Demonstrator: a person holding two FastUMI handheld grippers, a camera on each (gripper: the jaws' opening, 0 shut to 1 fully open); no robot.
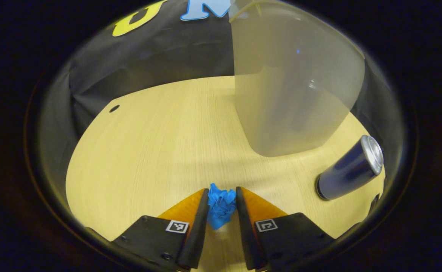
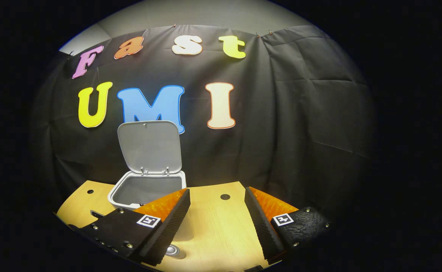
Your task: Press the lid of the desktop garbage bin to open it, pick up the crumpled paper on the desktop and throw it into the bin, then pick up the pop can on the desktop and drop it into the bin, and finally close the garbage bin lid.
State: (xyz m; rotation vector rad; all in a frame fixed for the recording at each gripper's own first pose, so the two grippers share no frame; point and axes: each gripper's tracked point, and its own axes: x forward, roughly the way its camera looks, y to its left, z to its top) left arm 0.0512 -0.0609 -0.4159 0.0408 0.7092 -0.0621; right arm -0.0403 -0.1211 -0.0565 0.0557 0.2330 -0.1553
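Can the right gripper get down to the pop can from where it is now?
Probably yes. The right gripper is open above the table, and the pop can top peeks out just below its left finger; nothing seems to lie between. The bin stands farther back.

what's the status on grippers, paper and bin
Left gripper shut on blue crumpled paper. Right gripper open, empty. Bin lid up. Can lies beside bin.

left gripper [image 1: 222,202]: fingers closed to a narrow gap (both pads pressing inward). right gripper [image 2: 216,211]: fingers spread wide.
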